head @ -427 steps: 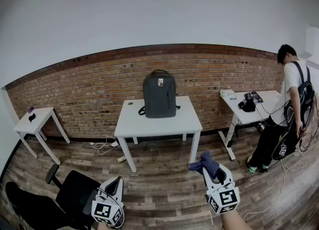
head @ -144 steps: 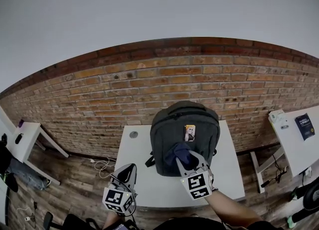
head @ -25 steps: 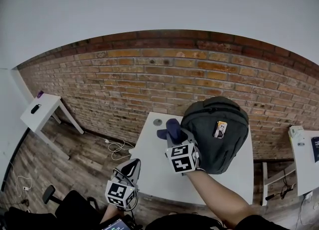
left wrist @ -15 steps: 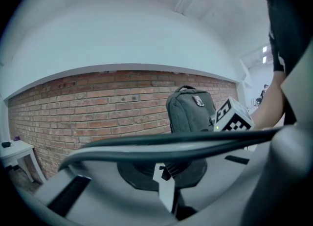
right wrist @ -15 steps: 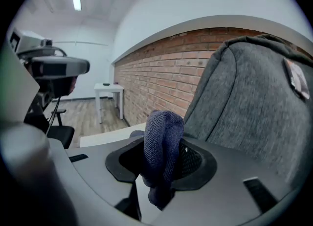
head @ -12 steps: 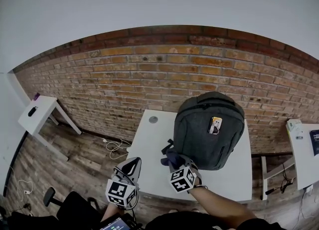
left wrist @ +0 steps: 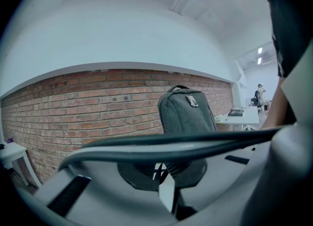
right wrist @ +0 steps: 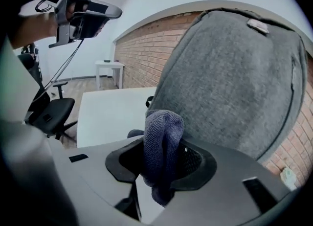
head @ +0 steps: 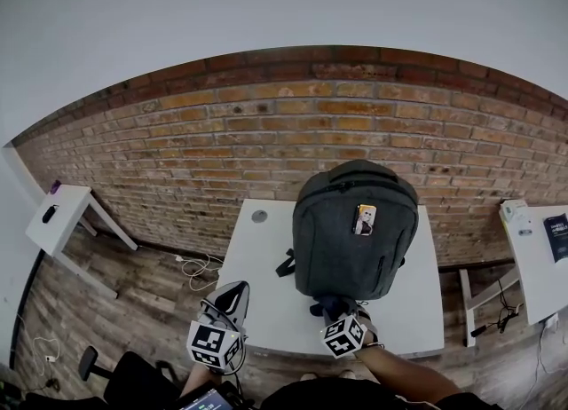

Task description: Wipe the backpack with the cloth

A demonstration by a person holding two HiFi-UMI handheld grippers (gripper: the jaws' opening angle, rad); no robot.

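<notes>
One grey backpack stands upright on the middle one of three white tables, its back towards a brick wall. It carries one small pale tag high on its front. One small round thing lies on the table top to the left of the pack, well apart from it.

There are two grippers. The right gripper is at the near edge of the table, just below the foot of the backpack. Its jaws are closed on the one dark blue cloth, which sticks up between them in a folded bunch and hangs down a little beneath. In the right gripper view the cloth sits right in front of the lower face of the backpack; whether it touches the fabric cannot be told.

The left gripper hangs off the left front corner of the table, away from the pack. In the left gripper view its jaws meet with nothing between them, and one dark cable crosses in front of the camera.

The other two tables stand to the sides, one far left and one far right. One black chair stands on the wooden floor.
</notes>
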